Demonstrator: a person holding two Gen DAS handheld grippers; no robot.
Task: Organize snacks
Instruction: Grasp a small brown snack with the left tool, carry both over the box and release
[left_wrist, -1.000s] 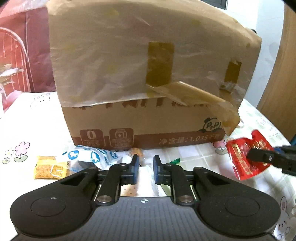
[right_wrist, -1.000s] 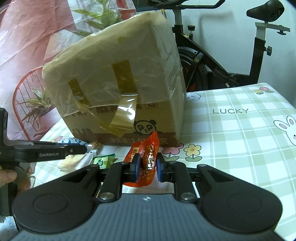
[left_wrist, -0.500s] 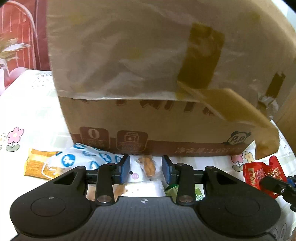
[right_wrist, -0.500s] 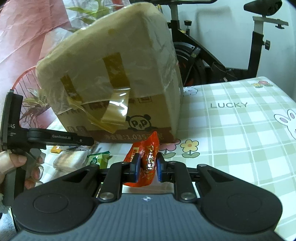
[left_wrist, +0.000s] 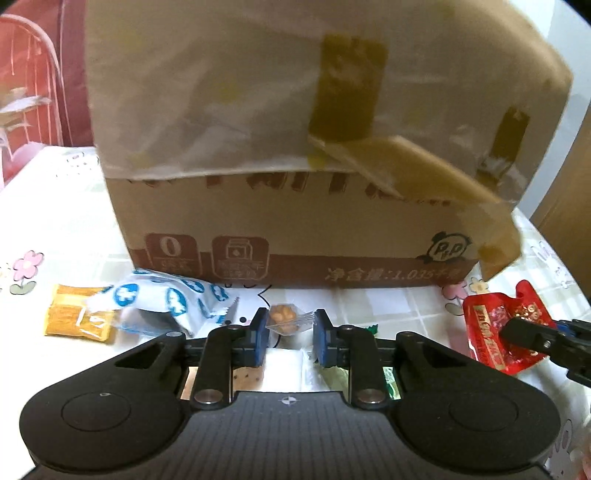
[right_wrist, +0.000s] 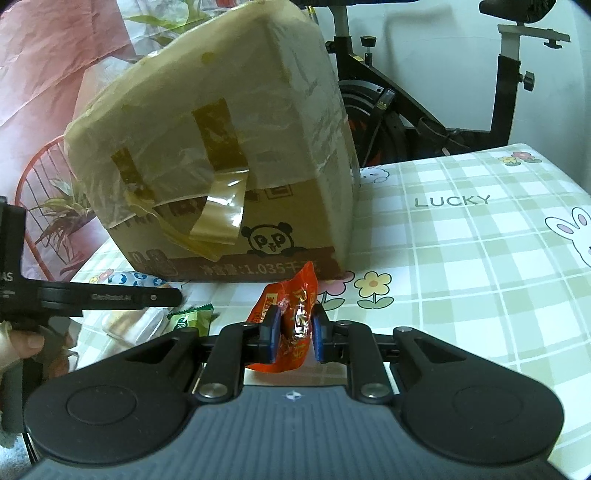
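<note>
Table w/ checked cloth (right_wrist: 461, 258): cardboard box (left_wrist: 295, 229), blue-white pkt (left_wrist: 166, 299), orange pkt (left_wrist: 74, 317), green pkt (right_wrist: 192, 317).

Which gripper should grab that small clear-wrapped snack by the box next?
Left. The left gripper is open with the clear-wrapped snack between its fingers; the right gripper is already shut on the red packet.

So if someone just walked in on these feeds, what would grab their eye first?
The big taped cardboard box fills the back of the table in both views. Next, the red snack packet clamped in the right gripper, then the left gripper, open around a small clear-wrapped snack.
</note>
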